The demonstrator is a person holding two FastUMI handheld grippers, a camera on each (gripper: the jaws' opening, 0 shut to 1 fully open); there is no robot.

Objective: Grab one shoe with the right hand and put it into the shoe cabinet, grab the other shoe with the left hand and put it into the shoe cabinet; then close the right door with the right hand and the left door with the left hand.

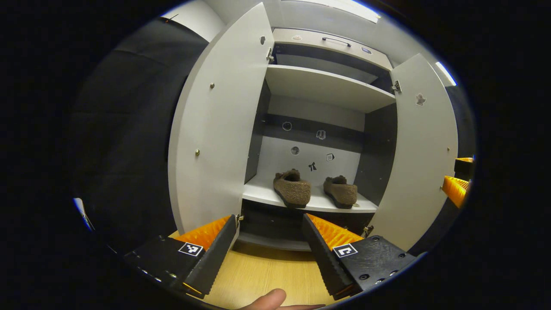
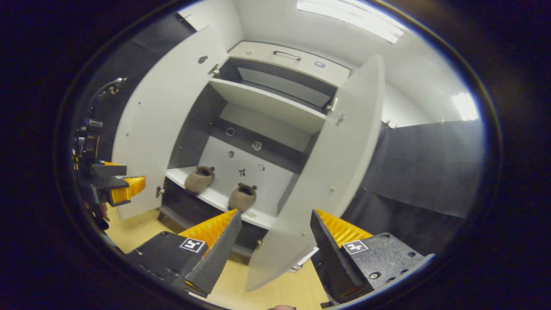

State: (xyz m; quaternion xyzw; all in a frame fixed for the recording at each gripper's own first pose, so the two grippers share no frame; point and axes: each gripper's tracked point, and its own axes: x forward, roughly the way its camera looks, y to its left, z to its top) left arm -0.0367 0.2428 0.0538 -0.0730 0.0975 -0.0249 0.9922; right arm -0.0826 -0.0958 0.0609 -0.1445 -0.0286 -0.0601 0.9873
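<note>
brown shoes (image 1: 292,188) already sit side by side on the cabinet shelf (image 1: 262,194), so with your right gripper (image 2: 275,241) spread empty near the right door (image 2: 327,172), push its outer face steadily shut, left gripper (image 1: 269,241) waiting open.

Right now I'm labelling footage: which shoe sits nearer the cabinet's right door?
In the open cabinet, look at the low white shelf. Two brown fuzzy shoes stand there; yours is the right shoe, set further back than the left shoe.

no readable text, labels or numbers
</note>
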